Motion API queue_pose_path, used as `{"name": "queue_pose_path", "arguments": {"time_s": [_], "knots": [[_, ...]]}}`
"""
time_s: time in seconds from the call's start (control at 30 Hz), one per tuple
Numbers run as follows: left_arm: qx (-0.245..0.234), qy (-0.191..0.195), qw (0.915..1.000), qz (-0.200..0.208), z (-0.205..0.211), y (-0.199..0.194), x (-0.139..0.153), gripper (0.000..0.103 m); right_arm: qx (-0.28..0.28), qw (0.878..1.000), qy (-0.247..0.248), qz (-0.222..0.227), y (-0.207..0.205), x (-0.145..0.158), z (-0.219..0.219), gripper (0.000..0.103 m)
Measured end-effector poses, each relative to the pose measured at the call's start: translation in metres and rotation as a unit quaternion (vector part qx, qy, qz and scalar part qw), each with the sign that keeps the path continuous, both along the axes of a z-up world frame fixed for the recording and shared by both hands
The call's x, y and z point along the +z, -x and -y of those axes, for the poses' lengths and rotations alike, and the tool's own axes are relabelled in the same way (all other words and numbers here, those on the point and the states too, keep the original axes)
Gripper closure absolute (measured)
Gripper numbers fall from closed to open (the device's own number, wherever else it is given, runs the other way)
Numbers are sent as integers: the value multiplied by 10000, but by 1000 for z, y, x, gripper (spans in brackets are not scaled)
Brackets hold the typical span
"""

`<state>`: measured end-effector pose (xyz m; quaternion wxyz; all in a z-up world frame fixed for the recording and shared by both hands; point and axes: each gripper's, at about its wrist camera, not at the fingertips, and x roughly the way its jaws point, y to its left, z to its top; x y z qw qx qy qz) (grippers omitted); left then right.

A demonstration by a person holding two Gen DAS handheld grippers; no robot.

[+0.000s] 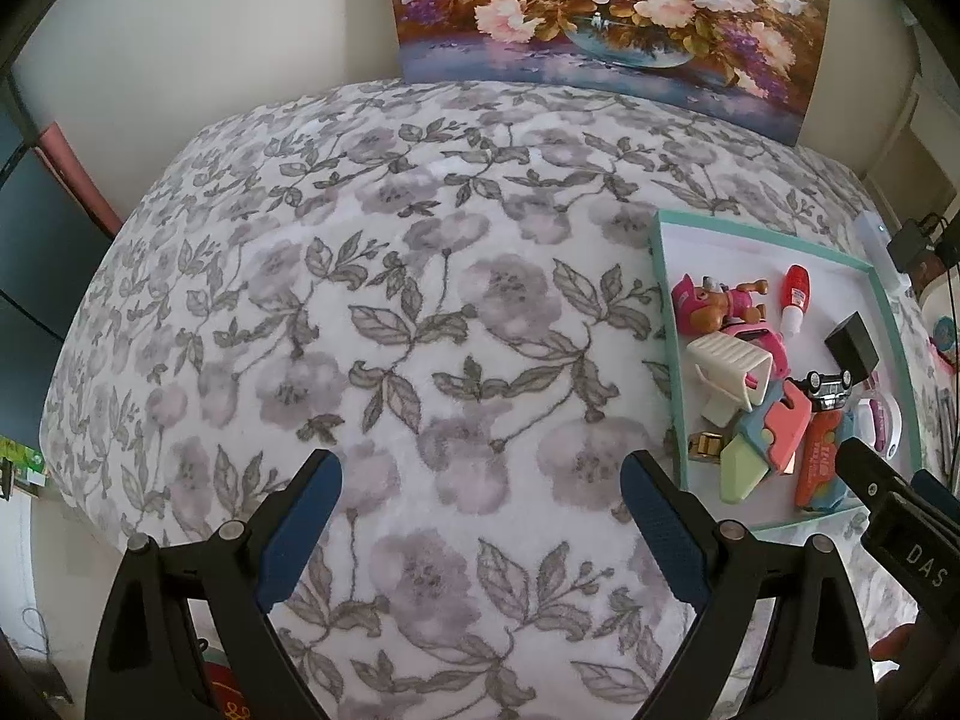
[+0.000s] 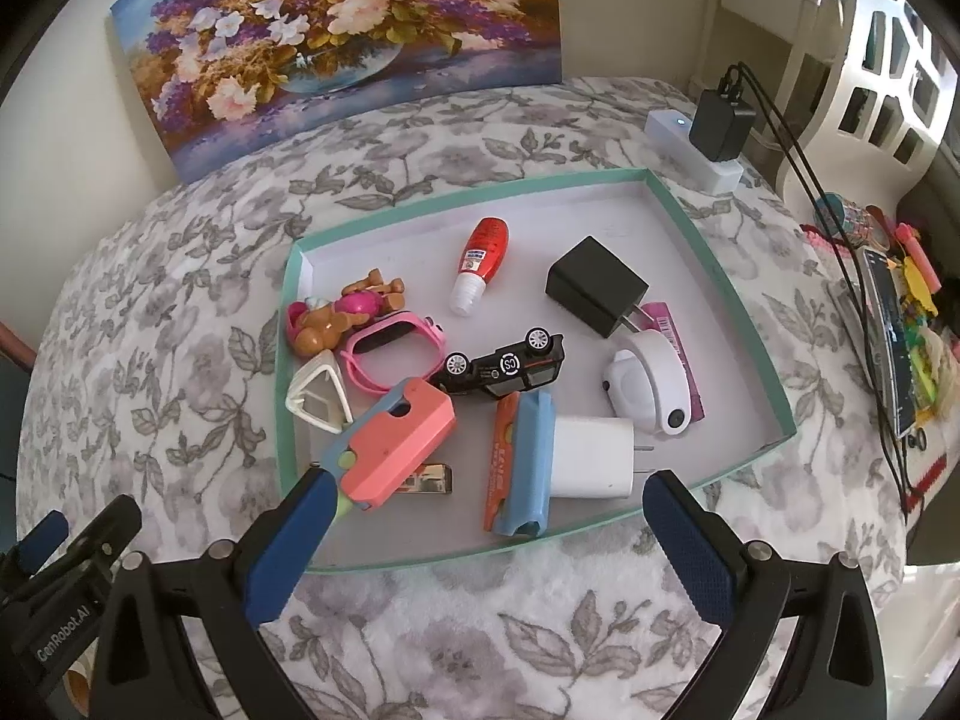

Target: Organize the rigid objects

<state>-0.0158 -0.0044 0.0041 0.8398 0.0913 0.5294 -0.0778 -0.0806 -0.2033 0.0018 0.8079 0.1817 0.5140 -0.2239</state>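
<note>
A shallow teal-rimmed tray [image 2: 690, 222] lies on the floral cloth and holds several small items: a red glue bottle [image 2: 482, 258], a black charger [image 2: 594, 287], a black toy car [image 2: 507, 365], a pink watch [image 2: 390, 354], a dog figure [image 2: 342, 315], a white charger [image 2: 591, 456] and a pink and blue toy [image 2: 393, 441]. My right gripper [image 2: 489, 519] is open and empty over the tray's near edge. My left gripper [image 1: 480, 495] is open and empty over bare cloth, left of the tray [image 1: 660, 276].
A flower painting [image 2: 336, 42] leans on the wall behind the table. A white power strip [image 2: 696, 150] with a black plug stands behind the tray. Cables and stationery clutter [image 2: 900, 312] lie at the right edge.
</note>
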Motion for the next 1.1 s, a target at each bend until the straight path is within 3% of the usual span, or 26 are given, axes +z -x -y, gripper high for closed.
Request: {"name": "queue_pose_path", "arguments": {"time_s": [1.1], "knots": [[81, -33, 9999, 126, 0, 0, 5, 9, 69, 10000, 30, -65, -2, -3, 0, 0]]}}
